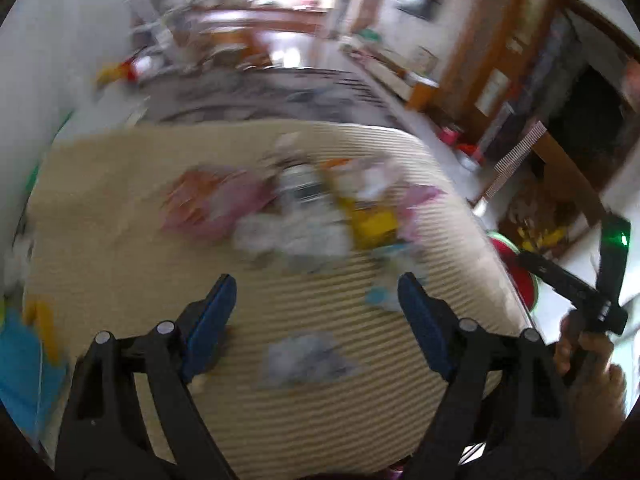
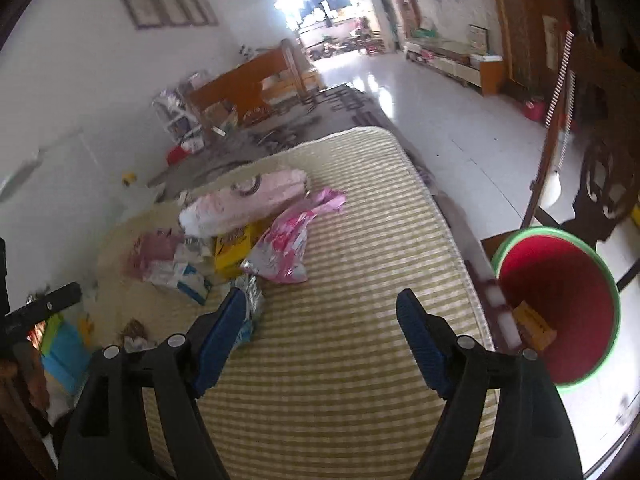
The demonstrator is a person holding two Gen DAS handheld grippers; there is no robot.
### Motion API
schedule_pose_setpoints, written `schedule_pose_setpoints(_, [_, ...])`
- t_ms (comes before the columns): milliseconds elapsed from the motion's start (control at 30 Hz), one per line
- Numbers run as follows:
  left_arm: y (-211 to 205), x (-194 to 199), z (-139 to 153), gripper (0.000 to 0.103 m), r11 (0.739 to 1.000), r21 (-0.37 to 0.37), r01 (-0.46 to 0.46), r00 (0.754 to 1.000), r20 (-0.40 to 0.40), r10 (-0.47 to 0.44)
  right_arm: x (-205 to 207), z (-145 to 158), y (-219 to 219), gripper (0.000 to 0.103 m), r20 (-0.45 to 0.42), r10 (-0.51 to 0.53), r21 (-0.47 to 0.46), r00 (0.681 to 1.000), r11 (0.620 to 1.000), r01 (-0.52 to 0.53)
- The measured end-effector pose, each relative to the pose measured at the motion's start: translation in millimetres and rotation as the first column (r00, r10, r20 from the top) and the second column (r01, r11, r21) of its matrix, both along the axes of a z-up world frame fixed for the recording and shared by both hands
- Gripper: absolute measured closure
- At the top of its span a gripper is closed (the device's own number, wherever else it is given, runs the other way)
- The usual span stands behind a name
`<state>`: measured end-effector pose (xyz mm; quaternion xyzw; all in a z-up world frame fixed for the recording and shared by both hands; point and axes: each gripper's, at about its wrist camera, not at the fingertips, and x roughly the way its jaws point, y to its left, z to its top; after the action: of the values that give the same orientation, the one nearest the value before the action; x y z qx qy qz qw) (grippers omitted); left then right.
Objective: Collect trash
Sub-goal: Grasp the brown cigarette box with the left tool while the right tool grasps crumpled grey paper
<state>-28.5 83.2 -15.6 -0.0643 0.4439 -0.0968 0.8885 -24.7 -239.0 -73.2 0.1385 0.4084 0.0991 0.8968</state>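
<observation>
one orange item lies in the red bin (image 2: 560, 312); the wrapper pile (image 2: 240, 236) remains on the mat (image 2: 360, 216); left gripper (image 1: 316, 308) and right gripper (image 2: 320, 320) both wide, empty.

Mattress (image 2: 360, 240): cream-green stripes. Bin (image 2: 560, 312): red, green rim. Wrapper (image 2: 286, 240): pink-white print. Box (image 2: 232, 250): yellow. Blurred scrap (image 1: 308, 356): possibly grey-blue.

2 black grippers (image 1: 316, 292) (image 2: 322, 308), blue ribbed pads (image 1: 214, 316), silver pivot screws (image 2: 176, 341)
</observation>
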Motion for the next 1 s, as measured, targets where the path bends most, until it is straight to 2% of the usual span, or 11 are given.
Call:
schedule_pose_setpoints(67, [28.3,-4.8,-15.8,0.026,0.996,0.037,-0.079,0.996,-0.04,0.081,0.2,-2.4,0.5,0.028,-0.002,0.005,-0.002,1.0,1.0,-0.005])
schedule_pose_setpoints(167, [49.3,-5.3,-44.0,0.034,0.991,0.055,-0.123,0.985,-0.115,0.129,0.3,-4.1,-3.3,0.028,-0.004,-0.005,-0.007,1.0,1.0,0.005])
schedule_pose_setpoints(200, [50.7,-1.7,-58.2,0.039,0.99,0.067,-0.128,0.978,-0.156,0.137,-1.0,-4.3,-2.4,0.028,-0.006,-0.008,-0.005,1.0,1.0,0.008])
schedule_pose_setpoints(367, [41.6,11.0,-97.5,0.046,0.989,0.102,-0.11,0.966,-0.222,0.13,0.1,-5.0,-5.6,0.028,-0.013,-0.022,-0.001,1.0,1.0,0.022])
schedule_pose_setpoints(500, [41.2,16.2,-106.0,0.048,0.974,0.19,-0.126,0.965,-0.204,0.165,0.6,-5.9,-3.3,0.028,-0.013,-0.016,-0.019,1.0,1.0,0.016])
schedule_pose_setpoints(600, [42.6,15.7,-107.1,0.048,0.975,0.176,-0.139,0.966,-0.194,0.173,1.2,-6.2,-0.7,0.028,-0.013,-0.013,-0.034,1.0,0.999,0.013])
schedule_pose_setpoints(767, [48.4,5.3,-114.3,0.04,0.976,0.144,-0.164,0.96,-0.205,0.192,2.9,-10.2,12.0,0.028,-0.031,0.014,-0.079,0.999,0.997,-0.017])
schedule_pose_setpoints(833, [47.3,3.0,-124.2,0.04,0.976,0.148,-0.157,0.956,-0.226,0.188,2.8,-13.0,19.0,0.028,-0.051,0.038,-0.062,0.998,0.997,-0.042])
schedule_pose_setpoints(867, [44.2,-0.4,-123.7,0.04,0.975,0.165,-0.15,0.963,-0.197,0.182,3.4,-14.7,23.4,0.028,-0.065,0.053,-0.038,0.996,0.998,-0.055])
schedule_pose_setpoints(933, [41.3,-5.6,-123.6,0.051,0.964,0.207,-0.169,0.964,-0.167,0.205,6.6,-17.9,38.8,0.028,-0.093,0.092,0.011,0.991,0.996,-0.092])
schedule_pose_setpoints(1000, [49.4,-13.0,-118.4,0.054,0.966,0.138,-0.22,0.959,-0.151,0.24,8.9,-17.3,61.6,0.028,-0.101,0.151,0.033,0.983,0.988,-0.148])
